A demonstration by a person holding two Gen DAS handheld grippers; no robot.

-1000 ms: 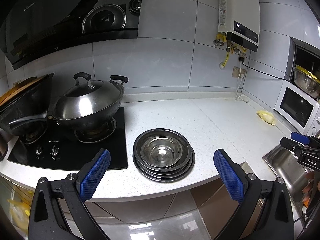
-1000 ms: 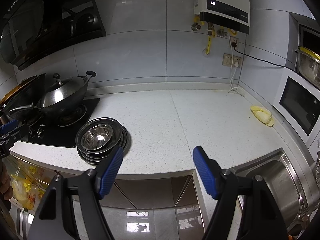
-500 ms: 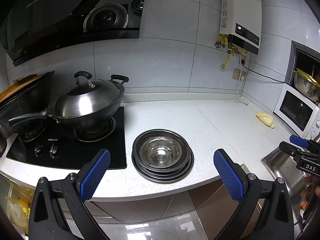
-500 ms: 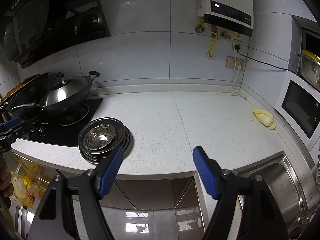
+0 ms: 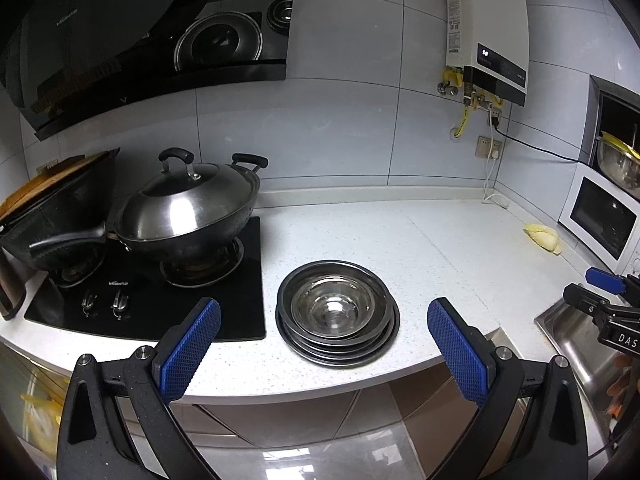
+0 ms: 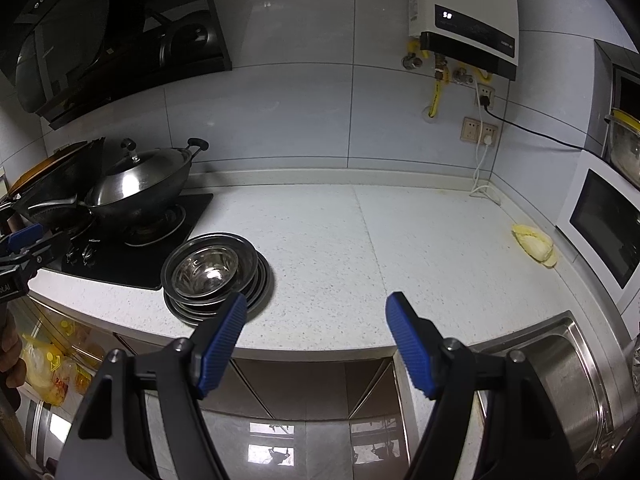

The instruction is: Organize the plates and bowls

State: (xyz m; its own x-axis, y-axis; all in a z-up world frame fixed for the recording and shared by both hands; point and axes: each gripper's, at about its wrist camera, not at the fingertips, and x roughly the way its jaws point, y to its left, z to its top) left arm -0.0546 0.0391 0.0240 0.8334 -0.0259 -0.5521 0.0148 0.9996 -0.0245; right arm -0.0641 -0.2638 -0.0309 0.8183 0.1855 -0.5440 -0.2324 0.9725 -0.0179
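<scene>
A stack of steel plates (image 5: 384, 334) with a steel bowl (image 5: 334, 310) nested on top sits near the counter's front edge, right of the stove. It also shows in the right wrist view (image 6: 260, 280), with the bowl (image 6: 206, 272) on top. My left gripper (image 5: 322, 342) is open and empty, held off the counter edge just in front of the stack. My right gripper (image 6: 316, 332) is open and empty, off the counter edge, to the right of the stack.
A black stove (image 5: 132, 304) carries a lidded wok (image 5: 188, 208) and a dark pan (image 5: 56, 204). A steel sink (image 6: 560, 372) lies at the right. A microwave (image 6: 604, 220) and a yellow cloth (image 6: 534, 244) are at the far right. A water heater (image 5: 488, 28) hangs on the wall.
Both grippers have drifted slightly back and up; the stack sits a little lower in view. The stack has not moved. Both grippers stay open.
</scene>
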